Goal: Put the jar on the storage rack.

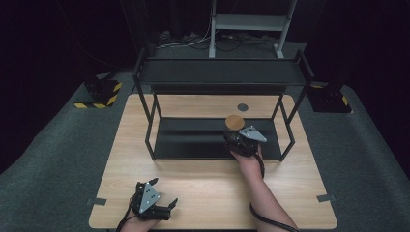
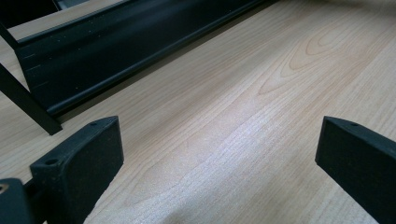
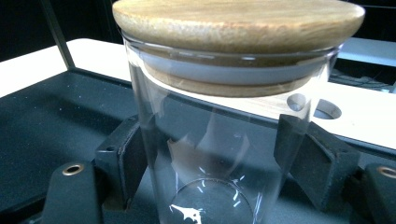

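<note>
From above, the right gripper [image 1: 238, 137] reaches forward over the black rack's lower shelf [image 1: 193, 137], clamped on an upright glass jar [image 1: 235, 126] (wooden lid [image 1: 235, 121] up). The left gripper [image 2: 219, 158] rests low over the table [image 2: 261, 93], jaws wide, empty. Its pads [image 3: 128, 158] pinch the jar's sides.

Clear glass jar [image 3: 210, 154], see-through, capped by light-brown wooden lid [image 3: 238, 21] with fine grain streaks and pale grey seal ring beneath. Black right gripper [image 3: 210, 158], matte jaws, brass-coloured screw heads; grey 3-cornered plate [image 1: 253, 133] on top. Black left gripper [image 1: 163, 194], same grey plate. Black metal shelf rack [image 1: 220, 72], 2 dark tiers. Pale beige wood-grain table [image 1: 212, 183], wavy ring pattern visible in left gripper view, 1 grey round cable port [image 1: 242, 107]. Dark grey speckled carpet [image 1: 58, 159]. Yellow-and-black hazard stripes on floor block [image 1: 99, 96].
</note>
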Demonstrator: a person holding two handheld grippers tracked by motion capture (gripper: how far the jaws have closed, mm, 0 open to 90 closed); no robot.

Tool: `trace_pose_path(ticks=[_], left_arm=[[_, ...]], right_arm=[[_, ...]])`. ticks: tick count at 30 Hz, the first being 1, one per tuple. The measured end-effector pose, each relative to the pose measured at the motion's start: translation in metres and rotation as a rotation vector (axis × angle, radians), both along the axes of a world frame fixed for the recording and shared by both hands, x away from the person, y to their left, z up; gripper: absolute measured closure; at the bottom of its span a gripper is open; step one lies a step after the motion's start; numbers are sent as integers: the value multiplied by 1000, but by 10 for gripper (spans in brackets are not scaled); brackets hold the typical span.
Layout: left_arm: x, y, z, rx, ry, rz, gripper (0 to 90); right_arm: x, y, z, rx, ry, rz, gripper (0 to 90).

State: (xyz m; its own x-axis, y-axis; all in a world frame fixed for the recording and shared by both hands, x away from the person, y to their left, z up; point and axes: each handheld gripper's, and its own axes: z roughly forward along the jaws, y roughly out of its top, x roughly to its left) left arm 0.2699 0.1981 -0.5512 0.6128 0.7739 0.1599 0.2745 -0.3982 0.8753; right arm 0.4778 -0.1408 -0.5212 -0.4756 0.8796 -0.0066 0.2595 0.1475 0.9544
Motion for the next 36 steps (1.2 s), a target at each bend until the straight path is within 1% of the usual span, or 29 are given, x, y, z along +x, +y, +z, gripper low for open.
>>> trace_pose_path(ticks=[12,27,36], left_arm=[[0,0,0,2,0,-1,14],[0,-1,0,5,-1,-2,14],[0,0,0,4,-3,-2,14]], right_arm=[[0,1,-1,3,-1,-1,255],[-2,0,-3,12,-12,-6,252],[0,0,-3,18,-6,-3,242]])
